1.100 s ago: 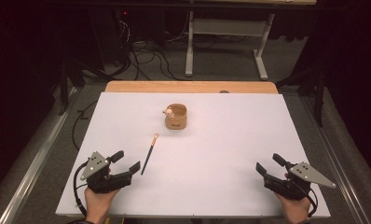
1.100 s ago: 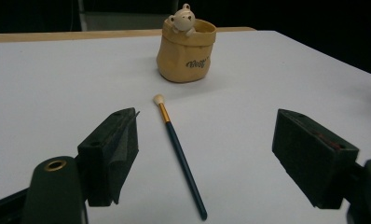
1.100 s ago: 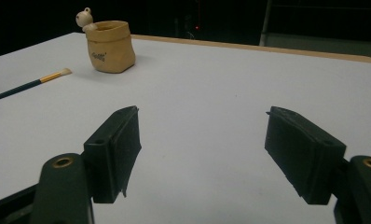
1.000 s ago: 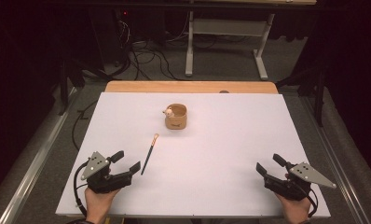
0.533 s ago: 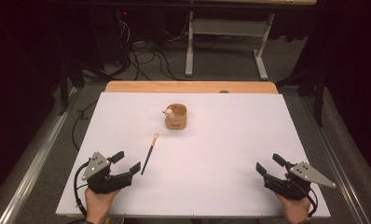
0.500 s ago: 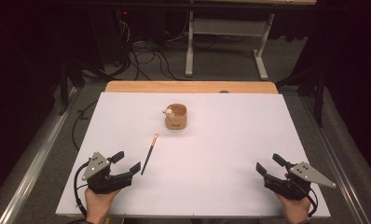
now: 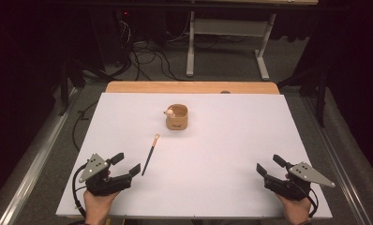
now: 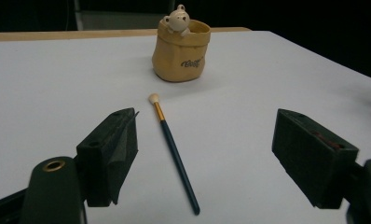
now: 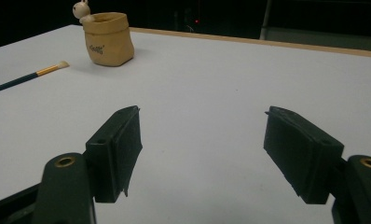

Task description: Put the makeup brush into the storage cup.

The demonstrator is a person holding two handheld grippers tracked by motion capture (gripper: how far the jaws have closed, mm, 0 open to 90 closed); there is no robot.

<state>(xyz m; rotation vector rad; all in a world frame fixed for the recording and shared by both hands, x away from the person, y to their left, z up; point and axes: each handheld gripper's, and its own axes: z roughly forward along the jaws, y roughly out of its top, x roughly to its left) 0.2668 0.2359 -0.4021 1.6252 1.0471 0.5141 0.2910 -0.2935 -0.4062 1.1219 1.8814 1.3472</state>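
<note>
A tan sack-shaped pot (image 7: 177,117) with a small bear figure on its rim stands upright on the white table top, toward the far middle; it appears too in the left gripper view (image 8: 181,50) and the right gripper view (image 9: 108,38). A thin dark-handled paintbrush (image 7: 150,154) with a pale tip lies flat between the pot and my left gripper (image 7: 127,164). That gripper rests open near the front left, the brush's handle end just ahead of its jaws (image 8: 175,157). My right gripper (image 7: 270,165) rests open at the front right with bare table between its jaws (image 9: 202,154).
The white sheet (image 7: 231,140) covers a wooden table whose far edge (image 7: 189,87) shows. Beyond it stand a white desk frame (image 7: 227,33) and tangled cables (image 7: 142,56) on the dark floor. A metal rail (image 7: 30,159) runs along the left.
</note>
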